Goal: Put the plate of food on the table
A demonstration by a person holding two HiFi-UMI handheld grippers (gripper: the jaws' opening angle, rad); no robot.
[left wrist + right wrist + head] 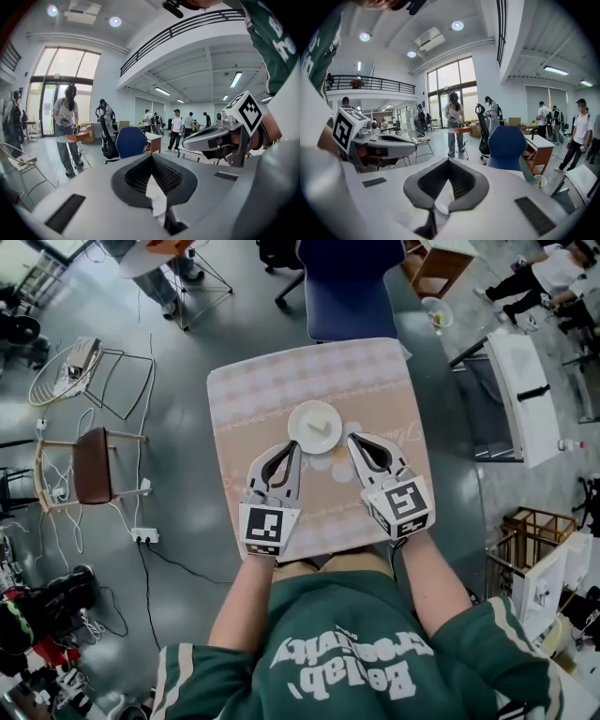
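Observation:
A white plate (309,416) with a small pale piece of food (322,428) rests on the pink checked tablecloth (253,390), near the table's middle. My left gripper (296,446) meets the plate's near-left rim and my right gripper (352,439) meets its right rim. Each gripper's jaws stand closed on the rim. In the left gripper view a sliver of white plate (155,194) shows between the dark pads of the left gripper (153,185). The right gripper view shows the same white sliver (440,199) inside the right gripper (443,187).
A blue chair (347,287) stands at the table's far edge. A brown chair (94,465) and wire racks are on the floor to the left, with cables and a power strip (145,535). A white desk (520,390) stands to the right. People stand farther off.

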